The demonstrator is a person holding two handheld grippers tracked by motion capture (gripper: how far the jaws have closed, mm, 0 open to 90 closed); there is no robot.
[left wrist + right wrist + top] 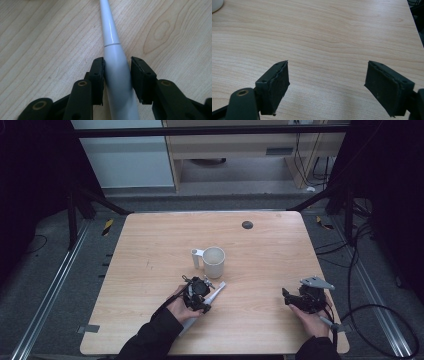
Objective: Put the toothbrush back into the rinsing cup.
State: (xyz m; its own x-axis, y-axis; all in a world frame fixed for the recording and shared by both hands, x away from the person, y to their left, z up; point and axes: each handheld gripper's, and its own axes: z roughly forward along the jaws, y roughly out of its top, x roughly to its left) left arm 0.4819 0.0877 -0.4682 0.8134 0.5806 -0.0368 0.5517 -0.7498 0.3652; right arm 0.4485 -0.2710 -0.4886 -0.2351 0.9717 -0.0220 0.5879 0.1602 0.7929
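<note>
The white tapered rod (115,62) lies on the bench (270,270) just before the mug (213,262), its long axis slanting toward it. The left tool (117,75) straddles its thick end, seemingly gripping; the high view hides the contact. The right tool (327,85) is spread, holding nothing.

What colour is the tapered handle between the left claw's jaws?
White, glossy tapered handle; the left gripper view shows it best.

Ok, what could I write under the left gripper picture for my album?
Left gripper, its jaws closing around a long white handle lying on the wooden table.
</note>
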